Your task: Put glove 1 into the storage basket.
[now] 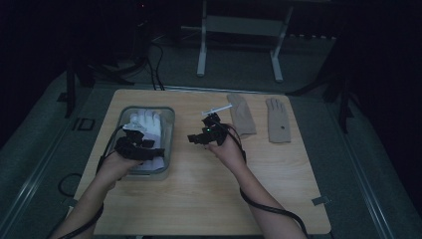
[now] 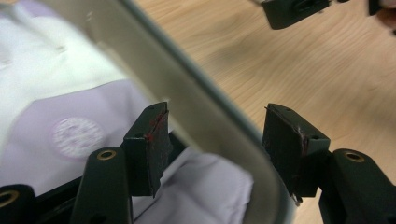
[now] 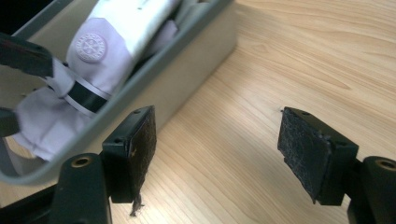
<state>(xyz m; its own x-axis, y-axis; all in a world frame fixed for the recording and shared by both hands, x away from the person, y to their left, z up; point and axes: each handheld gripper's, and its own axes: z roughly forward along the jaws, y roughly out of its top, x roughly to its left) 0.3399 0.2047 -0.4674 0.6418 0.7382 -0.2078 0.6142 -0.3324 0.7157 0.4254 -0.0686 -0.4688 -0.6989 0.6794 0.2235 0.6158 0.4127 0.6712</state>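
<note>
Dark floor and the legs of a stand surround a pale wooden table (image 1: 209,199), lit dimly from above. At its left sits a clear plastic bin (image 1: 169,144) holding a white glove (image 1: 147,124), and the right gripper view shows a round badge on the glove's cuff and a dark band around the fabric. Two beige gloves lie flat at the far right of the table, a folded one (image 1: 242,115) and a spread one (image 1: 277,120), well apart from the bin.

The left gripper (image 2: 217,149) hangs over the bin's near right wall, jaws standing apart and straddling the rim, one pad inside above the white fabric and the other outside over the wood; the pads press on nothing. The right gripper (image 3: 217,154) hovers above bare table just beside the bin, its jaws wide apart and empty.

My reading is that the white glove is settled in the bin and both grippers are free of it, so the work appears to sit between one glove and the next. If the beige gloves are to follow, the next move calls for the right gripper to travel across to the folded one, come down with jaws open over an edge of the fabric, and pinch enough cloth to lift it without dragging its neighbour
</note>
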